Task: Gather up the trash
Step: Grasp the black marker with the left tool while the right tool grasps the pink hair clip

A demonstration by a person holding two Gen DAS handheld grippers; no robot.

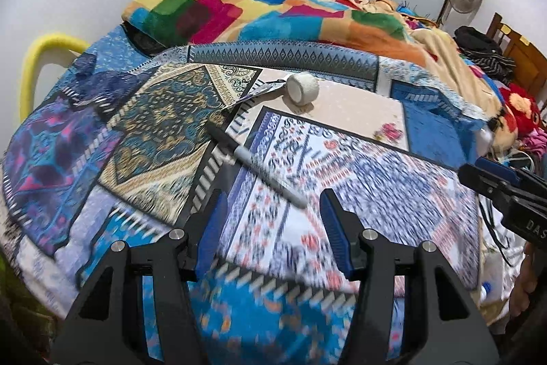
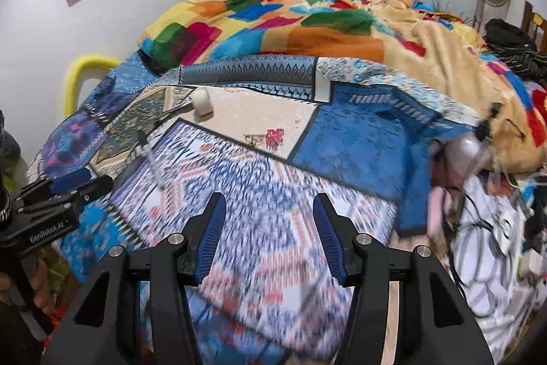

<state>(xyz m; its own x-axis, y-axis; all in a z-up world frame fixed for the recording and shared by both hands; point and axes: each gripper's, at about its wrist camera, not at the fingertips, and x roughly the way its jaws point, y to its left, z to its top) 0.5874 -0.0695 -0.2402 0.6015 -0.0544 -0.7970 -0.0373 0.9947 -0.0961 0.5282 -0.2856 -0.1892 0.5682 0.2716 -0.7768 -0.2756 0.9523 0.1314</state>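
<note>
On the bed [image 1: 427, 194], left to right, lay a marker pen [image 1: 256, 168], a white tape roll [image 1: 302, 88] and a small pink scrap [image 1: 388, 131], all untouched, so collection had not visibly begun. Your left gripper [image 1: 273, 221] hovered just short of the pen, jaws apart and empty. Your right gripper [image 2: 270, 228] hung over bare patterned cover, jaws likewise apart with nothing between them; every item was left to pick.
</note>
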